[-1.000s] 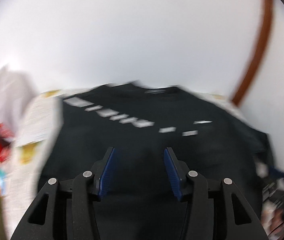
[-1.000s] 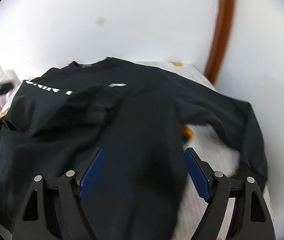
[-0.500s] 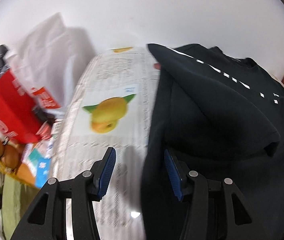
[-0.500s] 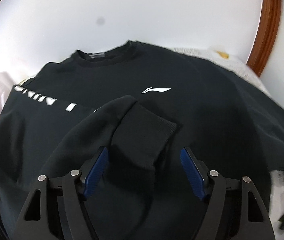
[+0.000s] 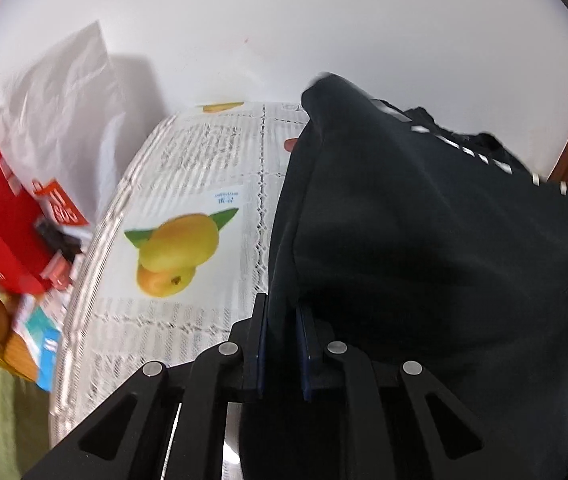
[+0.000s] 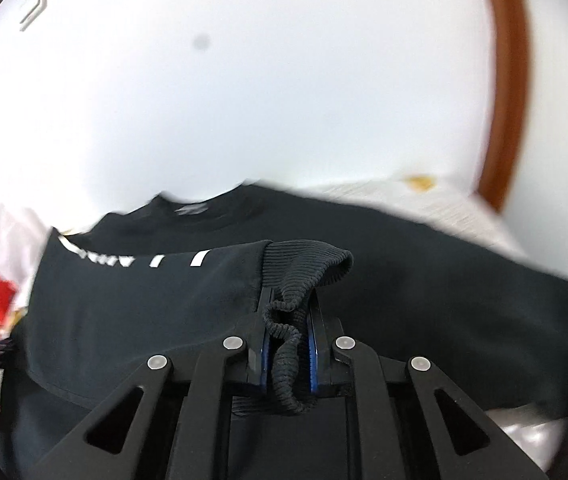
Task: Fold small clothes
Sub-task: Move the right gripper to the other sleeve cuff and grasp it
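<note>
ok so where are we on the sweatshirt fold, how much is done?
Early. Done: the black sweatshirt lies on the fruit-print tablecloth, with its lettered sleeve crossing the chest. In hand: the right gripper is shut on that sleeve's ribbed cuff; the left gripper is shut on the sweatshirt's side edge. Left: the other side and the body; no compact fold shows yet.
</note>
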Tool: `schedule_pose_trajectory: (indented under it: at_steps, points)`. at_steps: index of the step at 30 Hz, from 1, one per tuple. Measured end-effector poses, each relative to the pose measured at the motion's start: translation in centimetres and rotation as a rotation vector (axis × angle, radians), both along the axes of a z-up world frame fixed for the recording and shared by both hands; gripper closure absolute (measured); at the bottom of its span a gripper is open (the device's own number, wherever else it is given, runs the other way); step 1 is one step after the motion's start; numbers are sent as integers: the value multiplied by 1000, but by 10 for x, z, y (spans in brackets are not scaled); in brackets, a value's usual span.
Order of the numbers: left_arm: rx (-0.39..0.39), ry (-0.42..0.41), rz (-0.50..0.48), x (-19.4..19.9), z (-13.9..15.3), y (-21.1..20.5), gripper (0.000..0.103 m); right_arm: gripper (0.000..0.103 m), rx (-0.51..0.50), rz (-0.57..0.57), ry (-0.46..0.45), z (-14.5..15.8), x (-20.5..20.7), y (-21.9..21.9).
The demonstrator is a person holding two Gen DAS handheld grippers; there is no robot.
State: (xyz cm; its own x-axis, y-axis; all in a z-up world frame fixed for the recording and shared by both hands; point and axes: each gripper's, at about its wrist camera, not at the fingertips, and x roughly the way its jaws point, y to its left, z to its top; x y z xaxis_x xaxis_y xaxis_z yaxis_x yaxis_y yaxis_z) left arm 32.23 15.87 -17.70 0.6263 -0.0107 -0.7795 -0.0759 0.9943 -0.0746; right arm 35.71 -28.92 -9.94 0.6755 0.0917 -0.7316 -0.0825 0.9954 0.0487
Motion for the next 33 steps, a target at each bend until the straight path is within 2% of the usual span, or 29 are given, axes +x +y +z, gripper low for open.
schedule_pose_trajectory:
  at_steps: [1, 4, 6, 10, 11, 13, 15, 16, 19, 21, 24, 28, 33]
  points:
    - [-5, -1, 4, -1, 0, 0, 91, 89, -12, -13, 16, -2, 1, -8]
    - [19, 1, 13, -1, -1, -5, 91, 89, 12, -21, 143, -26, 6, -22]
    - [31, 9, 16, 0, -3, -8, 91, 88, -34, -16, 185, -42, 4, -21]
    - [40, 41, 23, 0, -2, -9, 84, 81, -61, -33, 249, -67, -1, -23]
    - [35, 50, 26, -2, -1, -8, 81, 74, -59, -41, 248, -70, -2, -29]
    - [14, 64, 21, -7, 0, -8, 65, 71, -63, -56, 253, -64, -10, -34]
    - [3, 71, 20, -12, 0, -9, 55, 70, -64, -55, 239, -51, -25, -40]
    - [3, 71, 17, -16, 0, -11, 52, 68, -73, -59, 218, -41, -34, -44]
    - [32, 67, 14, -26, 1, -20, 47, 49, -123, -102, 147, -17, -63, -66]
    - [49, 60, 17, -34, 0, -25, 45, 47, -166, -160, 122, -7, -82, -89]
    - [74, 65, 17, -42, -3, -32, 45, 47, -227, -238, 141, -2, -107, -123]
    - [114, 33, 31, -52, -5, -39, 45, 47, -276, -330, 182, -4, -137, -162]
    - [98, 18, 61, -54, -8, -37, 43, 47, -239, -371, 192, -12, -167, -194]
